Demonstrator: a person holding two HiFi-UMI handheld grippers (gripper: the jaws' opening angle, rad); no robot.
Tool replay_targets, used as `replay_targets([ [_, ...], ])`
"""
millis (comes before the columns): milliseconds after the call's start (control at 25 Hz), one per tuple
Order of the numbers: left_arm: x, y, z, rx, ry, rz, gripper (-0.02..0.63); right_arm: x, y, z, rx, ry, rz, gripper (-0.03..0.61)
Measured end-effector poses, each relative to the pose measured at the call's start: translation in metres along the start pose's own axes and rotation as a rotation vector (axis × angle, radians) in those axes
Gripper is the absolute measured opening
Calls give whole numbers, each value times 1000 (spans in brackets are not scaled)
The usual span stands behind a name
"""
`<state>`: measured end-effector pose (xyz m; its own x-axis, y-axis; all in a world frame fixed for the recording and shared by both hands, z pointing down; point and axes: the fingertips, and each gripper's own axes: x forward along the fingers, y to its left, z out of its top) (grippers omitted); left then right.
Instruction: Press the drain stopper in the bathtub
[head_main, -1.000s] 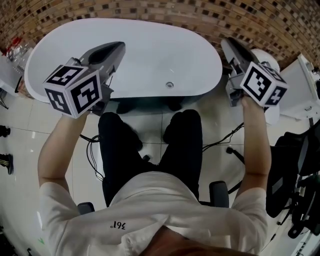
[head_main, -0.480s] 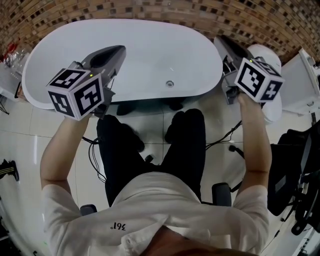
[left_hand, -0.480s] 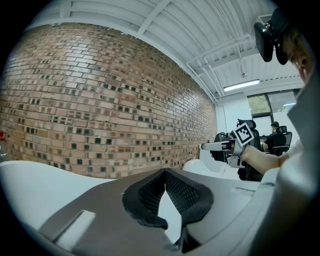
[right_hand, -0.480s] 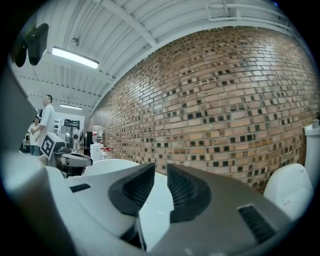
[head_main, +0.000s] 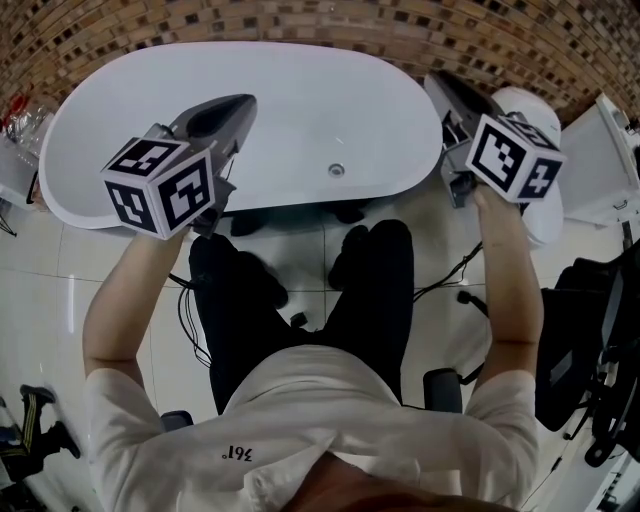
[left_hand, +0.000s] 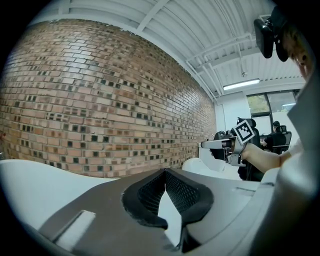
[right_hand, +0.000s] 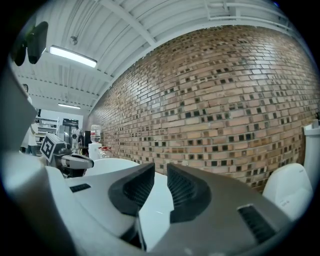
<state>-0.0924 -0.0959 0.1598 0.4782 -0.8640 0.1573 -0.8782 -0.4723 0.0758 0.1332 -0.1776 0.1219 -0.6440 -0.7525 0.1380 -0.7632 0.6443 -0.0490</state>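
Fingers of the left gripper are meeting at their tips, leaving only a wedge-shaped opening lower down; nothing is sitting between them. Fingers of the right gripper are standing a narrow gap apart, and that gap is showing only white tub surface.

In the head view, the bathtub is lying across the upper frame, with the brick wall running behind it at 12 o'clock. The drain stopper is sitting on the tub floor, close to the near rim and at 12 o'clock from the person's knees. No gripper is touching it.

The left gripper is hovering over the tub's left half, with its tips lying at 10 o'clock from the drain stopper and well apart from it. The right gripper is hovering at the tub's right end, with its tips lying between 1 and 2 o'clock from the stopper, also well apart.

A white rounded fixture is standing just beyond the right gripper at 3 o'clock. Dark cables are trailing over the tiled floor beside the person's legs.
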Motion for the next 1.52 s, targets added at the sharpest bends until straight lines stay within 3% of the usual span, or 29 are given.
replay_targets([
  [640, 41, 38, -28, 8, 36, 39, 5, 60, -18, -29, 10, 73, 14, 89],
  [1080, 107, 58, -73, -30, 73, 17, 5, 129, -49, -99, 9, 223, 40, 63],
  [1520, 137, 74, -115, -16, 130, 3, 5, 188, -68, -166, -26, 398, 76, 55],
])
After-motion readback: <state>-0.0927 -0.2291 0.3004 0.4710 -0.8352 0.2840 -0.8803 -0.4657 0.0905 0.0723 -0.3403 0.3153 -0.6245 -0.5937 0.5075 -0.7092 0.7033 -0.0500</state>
